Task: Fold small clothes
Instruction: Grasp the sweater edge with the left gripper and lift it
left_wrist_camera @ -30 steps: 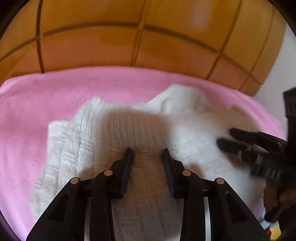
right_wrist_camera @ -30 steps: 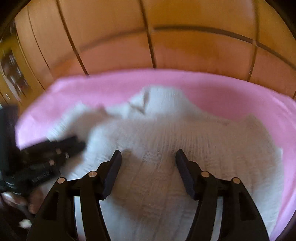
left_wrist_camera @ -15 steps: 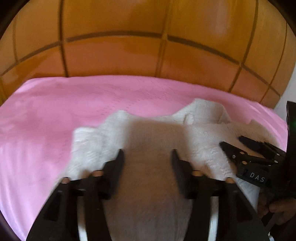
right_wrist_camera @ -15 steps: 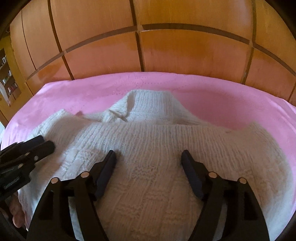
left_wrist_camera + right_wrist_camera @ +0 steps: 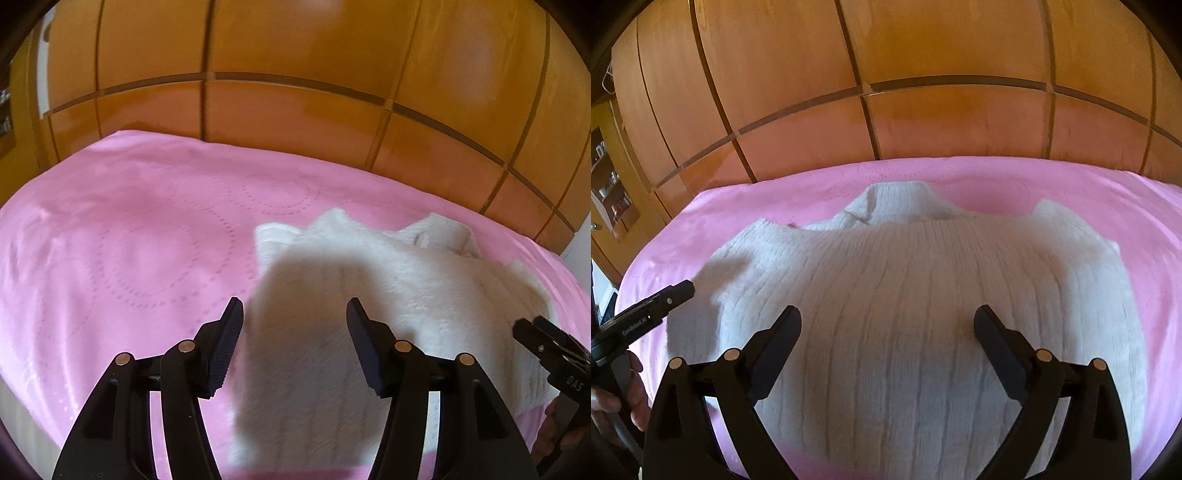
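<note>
A white knitted sweater (image 5: 905, 280) lies spread on the pink bedspread (image 5: 1071, 184), collar toward the wooden wall. My right gripper (image 5: 886, 325) hovers over its middle, jaws wide and still opening, nothing between the pads. In the left wrist view the sweater (image 5: 388, 280) fills the right half. My left gripper (image 5: 293, 314) stands open above the sweater's left edge, its pads clear of the knit. The left gripper's fingertips (image 5: 679, 290) show at the left of the right wrist view, by the sweater's sleeve side. The right gripper's fingertips (image 5: 532, 332) appear at the right edge of the left wrist view.
A wooden panelled wall (image 5: 923, 92) rises behind the bed. Bare pink bedspread (image 5: 129, 240) stretches left of the sweater. A shelf with small items (image 5: 609, 184) stands at far left. A hand (image 5: 631, 387) holds the left gripper's handle.
Both grippers have opened wider and pulled back from the sweater. The left one has shifted left toward the sweater's edge. The sweater now lies flat and spread out.
</note>
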A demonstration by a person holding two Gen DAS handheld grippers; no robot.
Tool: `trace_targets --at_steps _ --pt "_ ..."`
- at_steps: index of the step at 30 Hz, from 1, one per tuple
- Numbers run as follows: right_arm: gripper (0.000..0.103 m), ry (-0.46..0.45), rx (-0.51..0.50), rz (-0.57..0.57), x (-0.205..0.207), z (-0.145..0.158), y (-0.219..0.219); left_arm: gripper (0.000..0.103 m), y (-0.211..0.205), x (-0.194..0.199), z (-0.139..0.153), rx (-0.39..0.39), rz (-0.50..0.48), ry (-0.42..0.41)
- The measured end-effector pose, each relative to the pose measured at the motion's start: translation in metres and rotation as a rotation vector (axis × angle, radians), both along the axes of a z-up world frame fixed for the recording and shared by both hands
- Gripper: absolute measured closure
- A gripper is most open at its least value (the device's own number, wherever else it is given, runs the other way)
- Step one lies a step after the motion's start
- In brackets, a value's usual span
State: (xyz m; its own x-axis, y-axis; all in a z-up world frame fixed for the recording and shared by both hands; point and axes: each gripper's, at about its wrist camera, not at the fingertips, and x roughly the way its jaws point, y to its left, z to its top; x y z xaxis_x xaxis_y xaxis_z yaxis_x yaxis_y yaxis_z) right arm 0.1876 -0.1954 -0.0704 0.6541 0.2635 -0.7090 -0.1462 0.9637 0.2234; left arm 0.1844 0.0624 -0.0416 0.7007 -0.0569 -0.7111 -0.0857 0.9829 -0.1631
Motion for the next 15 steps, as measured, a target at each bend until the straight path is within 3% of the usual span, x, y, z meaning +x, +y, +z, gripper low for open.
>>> trace_targets --at_steps 9,11,12,13,15 --pt "0.004 0.044 -0.025 -0.018 -0.008 -0.018 0.001 0.046 0.022 -0.016 -0.018 -0.086 -0.025 0.048" --pt "0.002 0.056 -0.031 -0.02 -0.007 -0.023 0.002 0.056 0.029 -0.019 -0.026 -0.172 -0.063 0.07" --pt "0.002 0.057 -0.031 -0.02 -0.007 -0.025 0.001 0.065 0.032 -0.021 -0.031 -0.219 -0.084 0.085" --pt "0.002 0.055 -0.03 -0.021 -0.007 -0.027 0.001 0.082 0.035 -0.023 -0.036 -0.266 -0.104 0.1" --pt "0.002 0.053 -0.03 -0.021 -0.007 -0.027 0.002 0.098 0.04 -0.028 -0.042 -0.339 -0.131 0.101"
